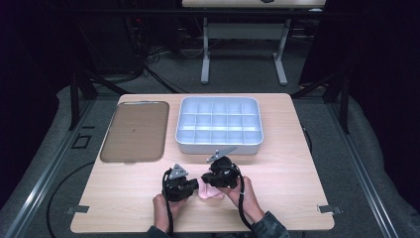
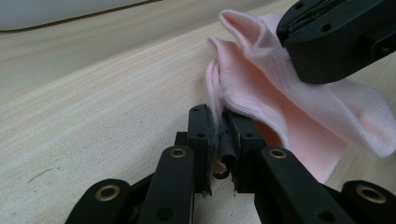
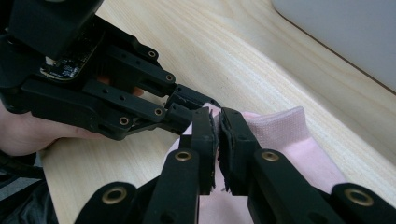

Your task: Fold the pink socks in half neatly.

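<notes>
High view: my left gripper and right gripper meet over a pink sock near the table's near edge, in front of the compartment tray; a flat brown tray lies toward the far left corner.

Left gripper view: my jaws are pinched on the sock's edge.

Right gripper view: my jaws are clamped on the sock, beside the left gripper.

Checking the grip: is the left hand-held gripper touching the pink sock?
Touching. In the left gripper view, the left hand-held gripper has its jaws pinched on an edge of the pink sock.
</notes>
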A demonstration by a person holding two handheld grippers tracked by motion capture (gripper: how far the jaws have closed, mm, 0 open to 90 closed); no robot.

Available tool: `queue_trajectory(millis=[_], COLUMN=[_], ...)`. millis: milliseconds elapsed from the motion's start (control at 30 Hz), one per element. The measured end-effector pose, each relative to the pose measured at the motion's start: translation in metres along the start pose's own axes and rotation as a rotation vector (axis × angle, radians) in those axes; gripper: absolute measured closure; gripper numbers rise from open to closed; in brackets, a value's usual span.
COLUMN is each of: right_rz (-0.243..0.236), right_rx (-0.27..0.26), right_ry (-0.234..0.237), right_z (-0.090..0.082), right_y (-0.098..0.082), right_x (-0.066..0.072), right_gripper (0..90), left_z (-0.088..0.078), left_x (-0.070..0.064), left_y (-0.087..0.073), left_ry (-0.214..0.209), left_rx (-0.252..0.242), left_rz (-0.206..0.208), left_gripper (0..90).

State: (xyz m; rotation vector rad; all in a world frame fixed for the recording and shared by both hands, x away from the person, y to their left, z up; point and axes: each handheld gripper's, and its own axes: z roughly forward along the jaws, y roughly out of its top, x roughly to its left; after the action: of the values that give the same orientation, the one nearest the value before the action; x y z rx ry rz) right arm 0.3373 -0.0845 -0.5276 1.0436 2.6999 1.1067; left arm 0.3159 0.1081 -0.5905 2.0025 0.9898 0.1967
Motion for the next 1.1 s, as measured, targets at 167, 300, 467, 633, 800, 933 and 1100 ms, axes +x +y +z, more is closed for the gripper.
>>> queue_trajectory(millis=[167, 300, 467, 633, 800, 933, 1100], right_rz=[-0.001, -0.014, -0.019, 0.009, 0.035, 0.018, 0.015], right_rx=[-0.025, -0.002, 0.009, -0.106, -0.055, 0.043, 0.051], right_ry=[-0.016, -0.004, 0.051, 0.072, -0.039, -0.045, -0.018], right_z=[0.001, 0.006, 0.009, -0.019, -0.031, -0.014, 0.003], right_y=[0.001, 0.000, -0.004, -0.012, -0.029, -0.041, -0.041], right_x=[0.003, 0.004, 0.001, -0.009, -0.025, -0.025, -0.021], right_gripper=[84.7, 84.1, 79.0, 65.2, 73.9, 80.0, 81.4], left_z=[0.000, 0.000, 0.000, 0.000, 0.000, 0.000, 0.000], left_x=[0.000, 0.000, 0.000, 0.000, 0.000, 0.000, 0.000], left_y=[0.000, 0.000, 0.000, 0.000, 0.000, 0.000, 0.000], left_ry=[0.000, 0.001, 0.002, 0.002, 0.002, 0.006, 0.004], left_rx=[0.000, 0.000, -0.001, -0.001, -0.002, 0.001, 0.000], left_rz=[0.000, 0.000, 0.001, 0.004, 0.000, 0.004, 0.008], left_gripper=[80.9, 80.9, 80.8, 80.8, 80.8, 80.9, 81.0])
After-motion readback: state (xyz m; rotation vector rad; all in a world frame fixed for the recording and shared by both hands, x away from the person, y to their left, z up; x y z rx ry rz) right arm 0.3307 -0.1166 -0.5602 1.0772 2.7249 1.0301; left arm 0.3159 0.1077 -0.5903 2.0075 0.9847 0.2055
